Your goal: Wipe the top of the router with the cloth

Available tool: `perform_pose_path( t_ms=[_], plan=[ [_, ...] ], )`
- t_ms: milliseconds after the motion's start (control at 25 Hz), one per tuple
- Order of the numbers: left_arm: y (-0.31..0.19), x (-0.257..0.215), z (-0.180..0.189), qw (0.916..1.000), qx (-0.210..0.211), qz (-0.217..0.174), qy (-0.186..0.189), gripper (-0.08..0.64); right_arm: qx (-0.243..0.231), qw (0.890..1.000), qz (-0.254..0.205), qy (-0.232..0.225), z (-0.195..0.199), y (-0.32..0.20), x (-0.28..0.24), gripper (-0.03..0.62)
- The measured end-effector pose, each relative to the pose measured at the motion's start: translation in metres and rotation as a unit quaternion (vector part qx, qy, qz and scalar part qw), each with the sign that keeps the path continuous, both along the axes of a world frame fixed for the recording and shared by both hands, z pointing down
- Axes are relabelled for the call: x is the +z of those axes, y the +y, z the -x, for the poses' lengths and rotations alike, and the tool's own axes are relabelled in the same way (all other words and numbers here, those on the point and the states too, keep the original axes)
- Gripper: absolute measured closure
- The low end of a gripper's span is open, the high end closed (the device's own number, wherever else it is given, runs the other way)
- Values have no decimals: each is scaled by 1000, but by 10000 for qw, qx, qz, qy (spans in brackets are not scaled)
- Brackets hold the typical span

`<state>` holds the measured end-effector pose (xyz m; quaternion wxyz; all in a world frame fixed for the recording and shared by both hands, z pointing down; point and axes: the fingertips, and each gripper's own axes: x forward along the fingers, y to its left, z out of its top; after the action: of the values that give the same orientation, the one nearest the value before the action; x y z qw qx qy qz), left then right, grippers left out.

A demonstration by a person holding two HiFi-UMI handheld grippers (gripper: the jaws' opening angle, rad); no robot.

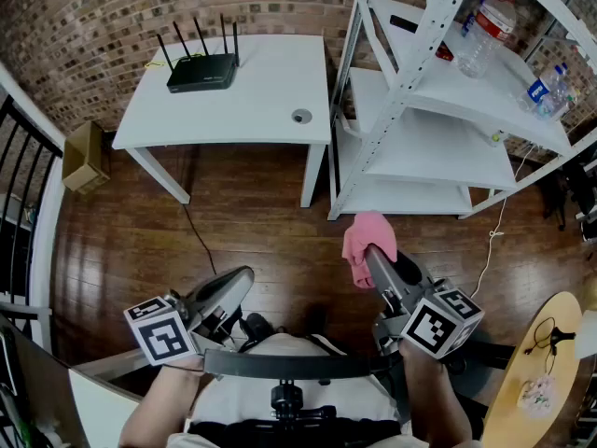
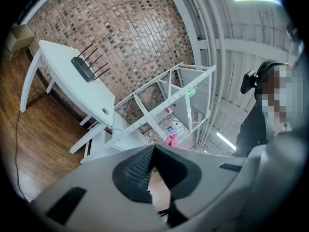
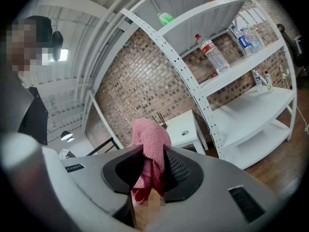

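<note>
cloth (image 3: 150,135): pink, bunched, pinched in our right gripper (image 3: 153,152).
left gripper (image 2: 153,148): pressed together, nothing in it.
router (image 1: 202,71): on the white tabletop (image 1: 266,96) by the brick wall, antennas up, well apart from both grippers.
step: we judge it is carrying the cloth over.
doing it well: we should approach from the front, clear of the antennas, lay the cloth flat and press lightly.
</note>
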<state>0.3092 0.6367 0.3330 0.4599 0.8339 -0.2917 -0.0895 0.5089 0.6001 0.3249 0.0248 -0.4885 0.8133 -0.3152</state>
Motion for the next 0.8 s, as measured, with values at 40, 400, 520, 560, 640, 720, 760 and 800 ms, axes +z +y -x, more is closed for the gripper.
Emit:
perform_pose_path(
  t_ms=[40, 400, 520, 560, 640, 720, 760, 800],
  plan=[
    [-1, 0, 4, 10000, -18, -10, -2, 532, 4, 10000, 5, 0, 3, 0, 0, 466],
    [-2, 3, 53, 9997, -247, 6, 80, 532, 34, 9998, 171, 100, 41, -3, 5, 465],
    [1, 4, 79, 9994, -335, 0, 108, 532, 17, 9997, 199, 134, 67, -5, 6, 465],
    [2, 5, 89, 9993, -354, 5, 119, 532, 17, 9997, 212, 135, 77, -5, 6, 463],
    [4, 5, 106, 9992, -378, 9, 140, 532, 6, 9996, 213, 160, 96, -8, 6, 462],
    [6, 5, 122, 9991, -405, -13, 159, 532, -9, 9996, 181, 213, 112, -9, 5, 462],
    [7, 5, 129, 9990, -421, -30, 169, 532, -7, 9996, 165, 230, 119, -9, 5, 462],
    [9, 5, 136, 9989, -435, -46, 180, 532, -4, 9996, 145, 241, 126, -8, 4, 462]
  ],
)
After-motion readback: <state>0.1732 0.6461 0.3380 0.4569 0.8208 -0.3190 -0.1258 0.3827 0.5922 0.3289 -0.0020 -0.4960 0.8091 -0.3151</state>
